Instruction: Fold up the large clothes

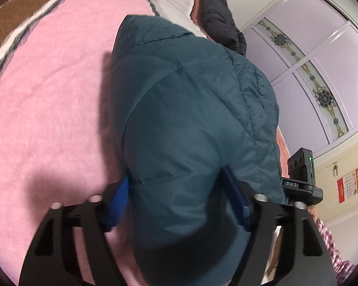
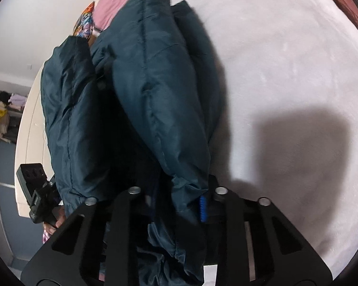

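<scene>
Left wrist view: the left gripper clamps a thick bundle of the teal padded jacket, which lies on the pink blanket of the bed; a dark jacket lies further back. Right wrist view: the right gripper pinches a fold of the teal padded jacket, which rests on the pale blanket.

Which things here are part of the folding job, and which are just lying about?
Job in hand:
teal padded jacket
left gripper, jaws on the jacket
right gripper, jaws on the jacket
pink blanket it lies on

Lying about:
dark jacket by the wardrobe
red wall calendar
</scene>
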Demonstrator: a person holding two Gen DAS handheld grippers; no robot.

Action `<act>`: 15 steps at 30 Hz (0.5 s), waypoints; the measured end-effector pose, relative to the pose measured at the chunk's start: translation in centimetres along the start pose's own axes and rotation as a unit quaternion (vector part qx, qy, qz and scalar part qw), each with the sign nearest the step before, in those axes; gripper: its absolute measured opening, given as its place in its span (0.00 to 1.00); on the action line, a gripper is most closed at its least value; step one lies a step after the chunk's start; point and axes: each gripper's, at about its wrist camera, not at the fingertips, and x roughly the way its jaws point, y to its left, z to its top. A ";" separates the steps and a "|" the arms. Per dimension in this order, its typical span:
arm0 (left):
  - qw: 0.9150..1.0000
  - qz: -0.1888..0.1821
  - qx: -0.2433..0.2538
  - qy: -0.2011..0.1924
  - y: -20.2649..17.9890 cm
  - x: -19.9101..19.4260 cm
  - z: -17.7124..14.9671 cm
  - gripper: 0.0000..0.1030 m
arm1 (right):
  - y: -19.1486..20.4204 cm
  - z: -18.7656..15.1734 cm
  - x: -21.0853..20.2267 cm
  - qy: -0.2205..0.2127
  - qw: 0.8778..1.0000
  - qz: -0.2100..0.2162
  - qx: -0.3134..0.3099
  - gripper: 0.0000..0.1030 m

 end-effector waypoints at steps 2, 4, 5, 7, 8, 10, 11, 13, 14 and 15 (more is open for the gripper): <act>1.000 0.002 0.017 -0.009 -0.1 -0.6 -0.2 0.51 | 0.5 -0.3 -0.2 -0.007 1.000 -0.009 -0.014 0.17; 0.999 0.008 0.034 -0.017 -0.4 -1.0 -0.4 0.46 | 1.0 -0.5 -0.3 -0.012 0.999 -0.019 -0.025 0.16; 0.999 0.011 0.041 -0.020 -0.5 -1.1 -0.4 0.44 | 1.3 -0.7 -0.3 -0.015 0.999 -0.026 -0.032 0.15; 0.998 0.019 0.056 -0.028 -0.9 -1.4 -0.5 0.41 | 1.9 -0.9 -0.5 -0.024 0.998 -0.031 -0.043 0.14; 0.997 0.021 0.062 -0.032 -1.1 -1.7 -0.6 0.39 | 2.2 -1.0 -0.6 -0.028 0.998 -0.030 -0.045 0.14; 0.997 0.021 0.062 -0.035 -1.0 -2.1 -0.4 0.38 | 2.7 -1.9 -0.8 -0.031 0.998 -0.028 -0.051 0.13; 0.997 0.023 0.064 -0.038 -1.0 -2.5 -0.4 0.37 | 3.0 -2.4 -0.9 -0.031 0.998 -0.028 -0.056 0.13; 0.997 0.027 0.066 -0.042 -0.7 -3.1 -0.3 0.36 | 4.0 -3.0 -0.5 -0.031 0.997 -0.023 -0.066 0.13; 0.996 0.031 0.067 -0.046 -0.5 -3.7 -0.3 0.36 | 4.5 -3.2 -0.3 -0.029 0.997 -0.021 -0.072 0.13; 0.996 0.034 0.065 -0.049 -0.5 -4.2 -0.5 0.36 | 5.2 -3.4 0.0 -0.027 0.996 -0.016 -0.078 0.12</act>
